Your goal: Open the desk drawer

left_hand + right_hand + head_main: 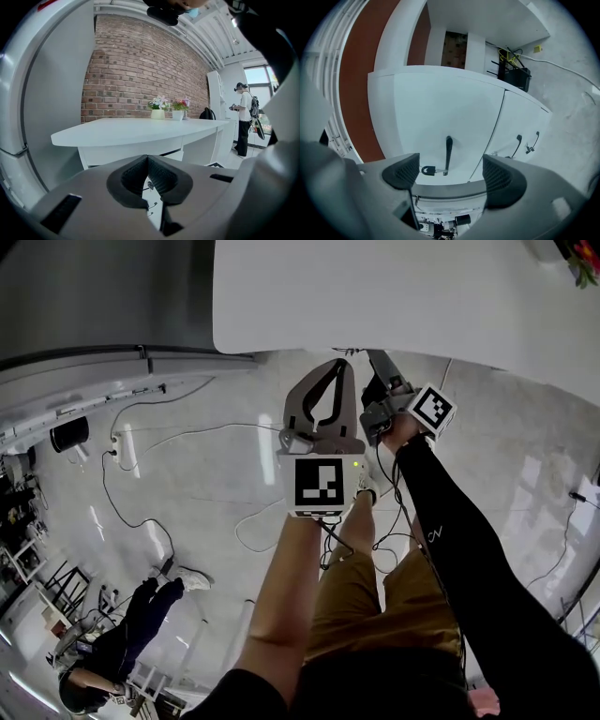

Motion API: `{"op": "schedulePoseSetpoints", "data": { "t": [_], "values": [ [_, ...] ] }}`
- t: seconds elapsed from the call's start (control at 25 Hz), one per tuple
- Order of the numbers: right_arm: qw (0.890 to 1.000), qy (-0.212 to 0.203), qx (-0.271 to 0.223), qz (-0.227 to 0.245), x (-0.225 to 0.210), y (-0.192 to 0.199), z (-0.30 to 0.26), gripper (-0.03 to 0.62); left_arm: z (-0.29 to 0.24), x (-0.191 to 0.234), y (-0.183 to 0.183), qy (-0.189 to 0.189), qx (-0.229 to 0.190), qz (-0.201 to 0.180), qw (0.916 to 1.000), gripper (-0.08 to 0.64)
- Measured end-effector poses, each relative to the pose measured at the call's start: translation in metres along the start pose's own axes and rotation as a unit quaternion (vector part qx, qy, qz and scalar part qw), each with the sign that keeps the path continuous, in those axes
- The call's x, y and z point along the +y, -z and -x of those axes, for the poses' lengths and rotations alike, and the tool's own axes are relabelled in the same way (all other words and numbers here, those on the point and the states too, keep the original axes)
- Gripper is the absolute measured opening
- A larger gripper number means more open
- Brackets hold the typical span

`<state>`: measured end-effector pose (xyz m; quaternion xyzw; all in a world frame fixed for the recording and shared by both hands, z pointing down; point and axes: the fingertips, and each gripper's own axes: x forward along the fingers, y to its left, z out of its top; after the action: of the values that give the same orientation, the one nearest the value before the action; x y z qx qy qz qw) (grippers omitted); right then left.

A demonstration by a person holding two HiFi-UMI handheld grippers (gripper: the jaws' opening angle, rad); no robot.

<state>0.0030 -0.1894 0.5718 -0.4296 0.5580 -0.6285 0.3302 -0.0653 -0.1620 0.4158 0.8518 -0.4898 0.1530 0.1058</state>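
Note:
The white desk [375, 296] fills the top of the head view, and both grippers point at its near edge. In the right gripper view, which is rolled sideways, a white drawer front [436, 108] carries a black bar handle [448, 154] with a key [427, 169] in a lock beside it. My right gripper [450, 173] is open, its jaws wide apart; the handle shows between them but farther off, untouched. More black handles [518, 145] sit on the neighbouring front. My left gripper [147, 159] is shut, pads meeting with nothing between them, short of the desk [131, 129].
Two flower pots [158, 110] stand on the desk's far side before a brick wall [136, 70]. A person [243, 117] stands at the right, another [122, 634] is on the floor at lower left. Cables [141, 474] trail over the floor. A black box [515, 75] sits under the desk.

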Motion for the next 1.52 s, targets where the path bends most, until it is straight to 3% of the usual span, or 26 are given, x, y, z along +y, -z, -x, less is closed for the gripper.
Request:
{"op": "schedulePoseSetpoints", "data": {
  "t": [0.48, 0.52, 0.6, 0.72, 1.16, 1.52],
  "values": [
    [0.999, 0.007, -0.028, -0.029, -0.016, -0.008, -0.014, 0.412, 0.007, 0.019, 0.014, -0.018, 0.012, 0.008, 0.9997, 0.008],
    [0.999, -0.004, -0.027, -0.025, -0.012, -0.008, -0.014, 0.238, 0.006, 0.019, 0.015, -0.018, 0.012, 0.009, 0.9997, 0.008],
    [0.999, -0.034, -0.026, -0.019, -0.001, -0.01, -0.016, 0.028, 0.006, 0.02, 0.015, -0.019, 0.012, 0.011, 0.9997, 0.008],
    [0.998, -0.049, -0.029, -0.027, 0.004, -0.01, -0.018, 0.026, 0.005, 0.021, 0.016, -0.02, 0.01, 0.008, 0.9997, 0.008],
    [0.998, -0.028, -0.051, -0.029, 0.004, -0.013, -0.015, 0.029, 0.008, 0.018, 0.009, -0.021, 0.001, 0.004, 0.9998, 0.008],
    [0.996, -0.044, -0.07, -0.031, 0.004, -0.016, -0.014, 0.032, 0.012, 0.018, 0.013, -0.026, 0.01, 0.005, 0.9996, 0.008]
  ]
}}
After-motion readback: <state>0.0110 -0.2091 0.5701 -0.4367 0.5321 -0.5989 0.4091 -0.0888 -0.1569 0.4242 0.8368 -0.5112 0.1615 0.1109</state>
